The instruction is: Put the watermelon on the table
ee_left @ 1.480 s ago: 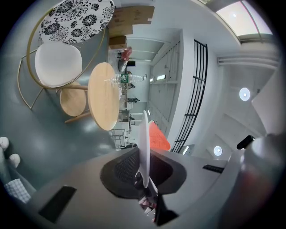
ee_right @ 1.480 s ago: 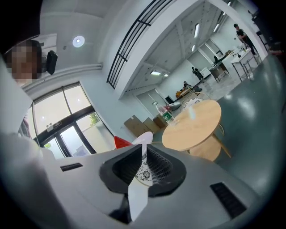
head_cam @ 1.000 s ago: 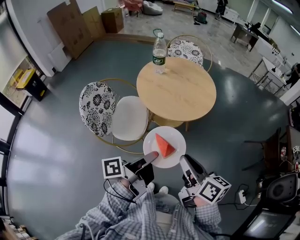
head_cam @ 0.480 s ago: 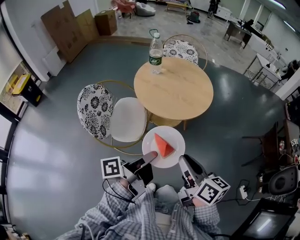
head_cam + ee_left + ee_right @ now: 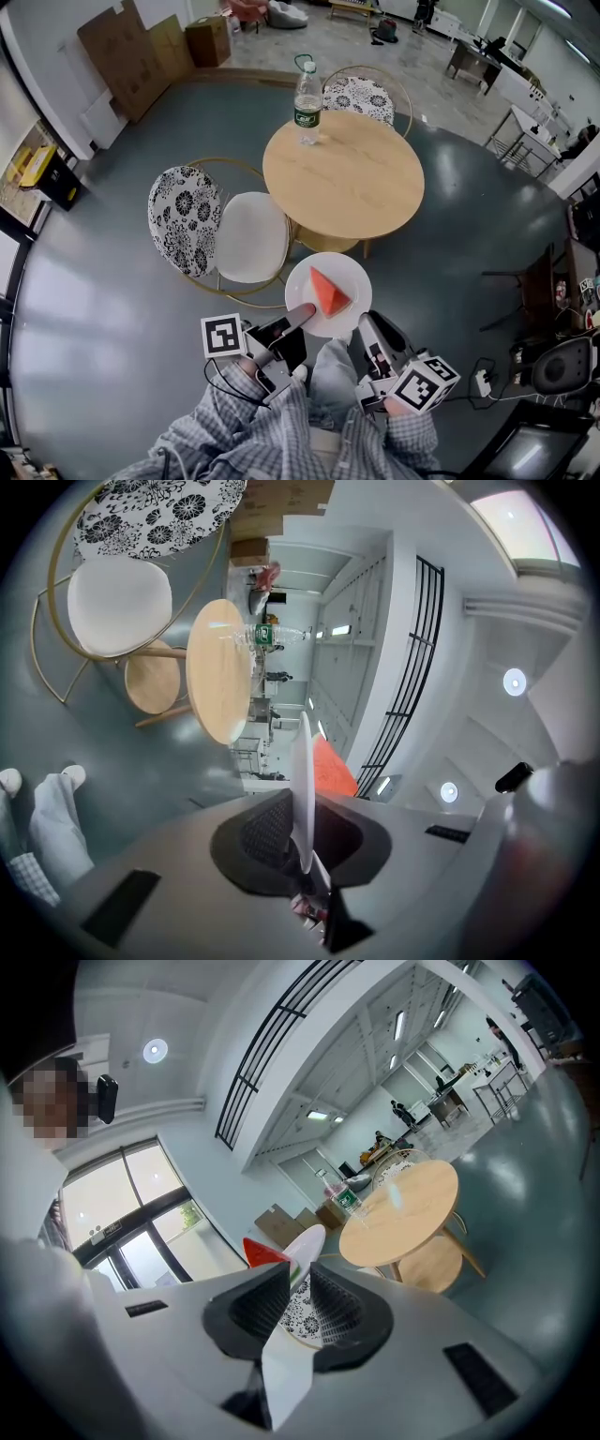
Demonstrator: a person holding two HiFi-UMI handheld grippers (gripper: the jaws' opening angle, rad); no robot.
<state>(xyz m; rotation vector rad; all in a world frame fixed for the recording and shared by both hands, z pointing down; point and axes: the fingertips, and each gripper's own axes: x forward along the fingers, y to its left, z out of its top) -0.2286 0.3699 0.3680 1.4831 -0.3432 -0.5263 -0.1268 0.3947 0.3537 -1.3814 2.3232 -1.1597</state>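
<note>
Watermelon (image 5: 329,291) is lying on the white plate (image 5: 349,272) that you are carrying in the air with both grippers, short of the round table (image 5: 347,183).

Only the head view is showing you the whole wedge: its long axis is running from a narrow tip, pointing away from you and slightly left, to a broad end near the right gripper (image 5: 367,323). The gripper views are giving the grip instead. The left gripper (image 5: 302,314) is clenching the plate's rim edge-on between its pads, and the right one is pinching the opposite near rim; there the wedge is peeking over the rim as a red corner (image 5: 264,1250).
</note>
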